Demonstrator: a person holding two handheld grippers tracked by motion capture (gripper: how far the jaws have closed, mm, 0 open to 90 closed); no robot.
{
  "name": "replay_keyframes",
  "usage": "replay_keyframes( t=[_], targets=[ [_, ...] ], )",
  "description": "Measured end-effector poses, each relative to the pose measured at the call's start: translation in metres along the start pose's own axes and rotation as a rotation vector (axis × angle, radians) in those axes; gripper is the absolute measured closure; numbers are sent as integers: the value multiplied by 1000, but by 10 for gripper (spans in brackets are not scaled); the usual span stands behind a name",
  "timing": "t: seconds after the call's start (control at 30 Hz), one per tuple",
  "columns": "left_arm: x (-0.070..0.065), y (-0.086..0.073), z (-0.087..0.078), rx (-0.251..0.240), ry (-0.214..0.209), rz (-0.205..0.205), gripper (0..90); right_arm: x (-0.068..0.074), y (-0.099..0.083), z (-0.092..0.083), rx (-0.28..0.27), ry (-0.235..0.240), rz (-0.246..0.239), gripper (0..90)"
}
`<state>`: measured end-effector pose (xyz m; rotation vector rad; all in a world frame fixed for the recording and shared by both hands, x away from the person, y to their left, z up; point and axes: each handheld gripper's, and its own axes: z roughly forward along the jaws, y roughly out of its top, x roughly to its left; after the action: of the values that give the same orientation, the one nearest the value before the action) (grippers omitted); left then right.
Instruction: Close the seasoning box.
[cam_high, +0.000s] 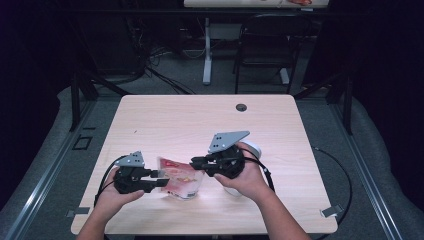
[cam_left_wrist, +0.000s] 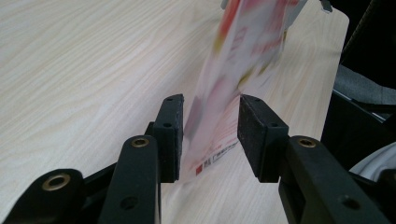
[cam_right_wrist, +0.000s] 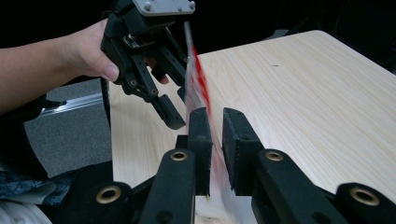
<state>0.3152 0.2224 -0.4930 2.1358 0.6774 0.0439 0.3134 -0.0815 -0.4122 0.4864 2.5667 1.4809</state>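
On the left of the high view, our left claw (cam_high: 161, 180) lies low over the near part of the pale wooden worktop (cam_high: 175, 120), its tips pointing right at the red and white printed bag (cam_high: 181, 178). In the left gripper view the jaws stand wide with the bag's edge between them; the bag lies against the left pad while the right pad stands clear of it, so we count this claw as open around the bag, not clamped.

The bag itself sits near the front edge of the worktop, between our two hands, standing up on edge with its printed face blurred.

To the right, our right claw (cam_high: 194, 163) points left at the bag's upper right corner. In the right gripper view its jaws are narrow, the thin edge of the bag running up through the slim gap beside the left pad; we cannot tell whether the pads press on it. Behind our right hand (cam_high: 248, 177) a white object (cam_high: 252, 148) peeks out.
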Motion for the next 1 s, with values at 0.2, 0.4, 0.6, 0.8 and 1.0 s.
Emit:
replay_keyframes(
  t=[0.2,0.4,0.6,0.8,1.0],
  targets=[
    [3,-5,-6,6,-6,-11,610,4,7,10,-10,22,-7,796],
    [6,-9,-13,-2,-1,-28,590,7,11,11,-25,31,-9,774],
    [8,-15,-15,17,11,-41,564,7,12,8,-39,12,-3,746],
    [13,-21,-26,1,41,-63,560,4,11,1,-58,-10,11,703],
    [16,-24,-37,-15,70,-77,560,-2,7,-9,-73,-38,34,686]
  ],
)
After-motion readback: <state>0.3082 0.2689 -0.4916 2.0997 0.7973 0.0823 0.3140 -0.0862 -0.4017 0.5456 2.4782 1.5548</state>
